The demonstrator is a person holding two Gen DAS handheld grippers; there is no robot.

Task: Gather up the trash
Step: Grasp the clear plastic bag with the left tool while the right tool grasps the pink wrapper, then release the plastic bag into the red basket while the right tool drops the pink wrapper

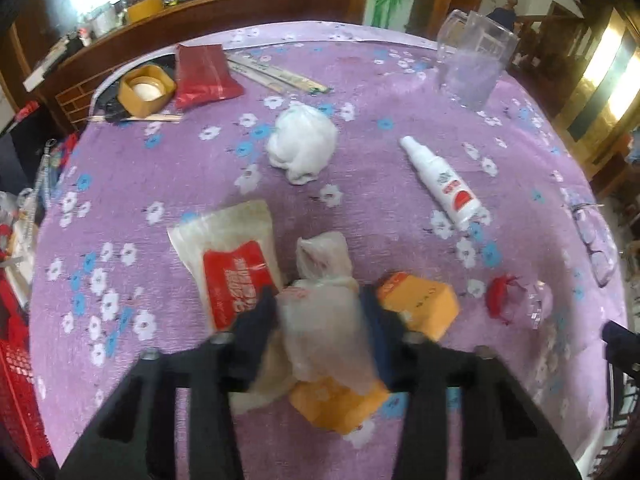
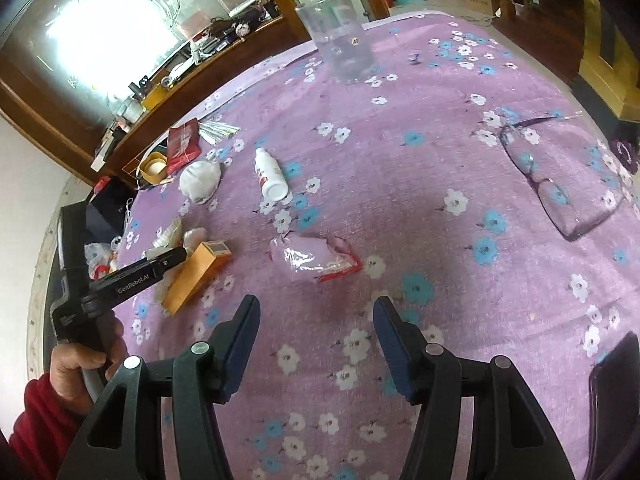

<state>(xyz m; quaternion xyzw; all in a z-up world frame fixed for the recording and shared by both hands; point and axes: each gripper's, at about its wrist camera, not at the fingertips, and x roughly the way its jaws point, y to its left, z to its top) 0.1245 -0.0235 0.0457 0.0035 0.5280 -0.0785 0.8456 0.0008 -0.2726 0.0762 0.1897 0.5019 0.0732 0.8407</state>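
Trash first: a crumpled clear plastic bag (image 1: 324, 320) sits pinched between the narrowed jaws of the left gripper (image 1: 320, 304), above an orange box (image 1: 420, 304) on the purple flowered tablecloth (image 1: 380, 120). At ten o'clock of that grip lies a red-labelled packet (image 1: 236, 264); at twelve, a white wad (image 1: 300, 144); at two, a white spray bottle (image 1: 440, 180). The right gripper (image 2: 316, 320) hangs half open and empty, a torn clear wrapper with red edge (image 2: 316, 258) just beyond at twelve. Glasses (image 2: 560, 176) lie at two o'clock, a clear jug (image 2: 340, 36) far off at twelve.

Spray bottle (image 1: 442, 178) right of tissue wad (image 1: 301, 142)
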